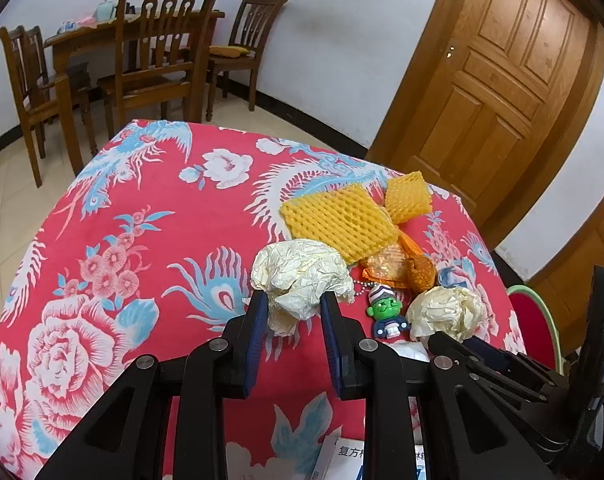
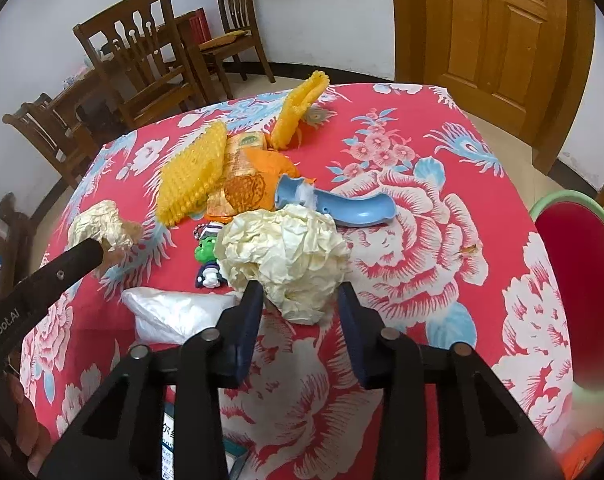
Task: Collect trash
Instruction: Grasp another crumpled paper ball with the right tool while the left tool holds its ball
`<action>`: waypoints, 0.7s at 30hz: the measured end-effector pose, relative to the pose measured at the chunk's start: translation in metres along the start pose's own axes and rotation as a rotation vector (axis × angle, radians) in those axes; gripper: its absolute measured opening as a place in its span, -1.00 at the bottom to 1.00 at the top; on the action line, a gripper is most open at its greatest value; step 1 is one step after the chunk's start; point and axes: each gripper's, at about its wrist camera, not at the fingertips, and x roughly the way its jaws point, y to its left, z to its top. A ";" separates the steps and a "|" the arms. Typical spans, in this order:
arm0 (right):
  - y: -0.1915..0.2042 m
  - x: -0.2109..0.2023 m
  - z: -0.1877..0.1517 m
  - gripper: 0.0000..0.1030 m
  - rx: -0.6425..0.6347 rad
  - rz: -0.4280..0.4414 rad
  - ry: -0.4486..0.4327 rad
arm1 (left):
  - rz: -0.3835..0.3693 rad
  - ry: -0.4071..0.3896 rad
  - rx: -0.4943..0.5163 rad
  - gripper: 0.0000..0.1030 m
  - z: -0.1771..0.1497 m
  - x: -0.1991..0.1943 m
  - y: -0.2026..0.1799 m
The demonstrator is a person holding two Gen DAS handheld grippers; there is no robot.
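Crumpled cream paper ball (image 1: 299,280) sits pinched between the blue pads of the left tongs (image 1: 295,312), straight ahead over the red floral bench (image 1: 121,240). In the right wrist view, a second crumpled cream paper wad (image 2: 285,256) lies dead ahead between the right tongs (image 2: 299,304), whose pads close on its lower end; the red basin with a green rim (image 2: 542,216) stands off to their right.

Wooden chairs (image 1: 157,40) are standing upper left by a white wall (image 1: 334,40); a panelled door (image 1: 498,76) is filling upper right
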 end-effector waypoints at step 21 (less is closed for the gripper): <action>-0.022 -0.049 -0.012 -0.35 0.060 -0.004 -0.092 | -0.043 -0.047 0.044 -0.46 -0.001 -0.033 -0.024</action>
